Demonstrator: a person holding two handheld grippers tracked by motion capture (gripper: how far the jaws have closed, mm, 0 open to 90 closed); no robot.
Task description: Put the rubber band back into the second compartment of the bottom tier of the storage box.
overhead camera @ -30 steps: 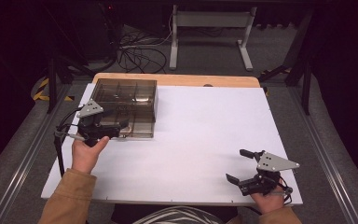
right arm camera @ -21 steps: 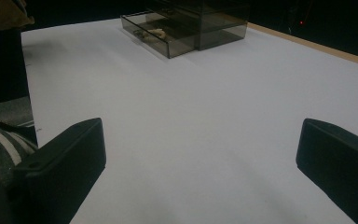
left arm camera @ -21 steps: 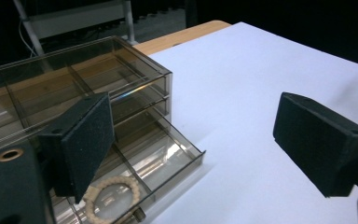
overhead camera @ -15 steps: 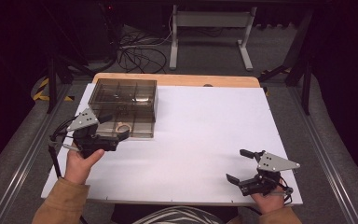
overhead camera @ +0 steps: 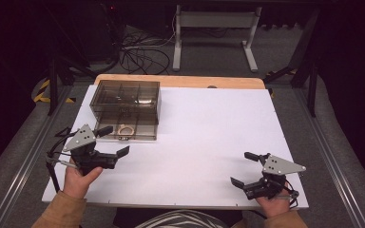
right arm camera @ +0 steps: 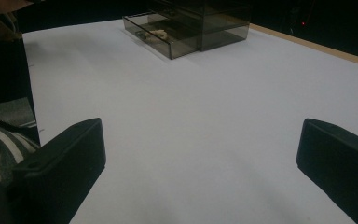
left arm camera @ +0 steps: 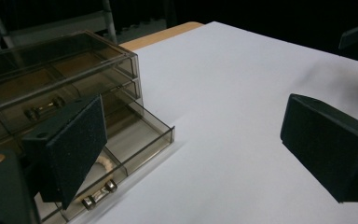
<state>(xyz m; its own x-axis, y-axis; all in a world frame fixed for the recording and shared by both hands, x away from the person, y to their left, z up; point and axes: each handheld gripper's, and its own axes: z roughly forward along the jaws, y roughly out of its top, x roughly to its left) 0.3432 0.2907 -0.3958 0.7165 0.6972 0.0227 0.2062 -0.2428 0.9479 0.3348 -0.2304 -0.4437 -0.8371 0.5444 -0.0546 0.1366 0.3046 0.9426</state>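
A smoky see-through drawer box (overhead camera: 126,97) stands at the table's back left. Its lower drawer (overhead camera: 128,130) is pulled out and holds a small pale ring-shaped thing (overhead camera: 126,129). My left gripper (overhead camera: 113,141) is open just in front of the drawer's left corner, holding nothing. In the left gripper view the open drawer (left arm camera: 142,135), the pale thing (left arm camera: 103,164) and a metal knob (left arm camera: 98,193) lie beside the left jaw, and the gripper (left arm camera: 200,144) is spread wide. My right gripper (overhead camera: 240,168) rests open at the near right, empty, also wide (right arm camera: 200,163).
White paper (overhead camera: 209,133) covers the table, with a wooden edge (overhead camera: 180,80) at the back. In the right gripper view the box (right arm camera: 209,21) is far ahead and a striped sleeve (right arm camera: 0,130) is at the left. Cables and a metal stand lie beyond the table.
My left gripper has drawn back from the drawer front toward the near edge. The right gripper has stayed put.
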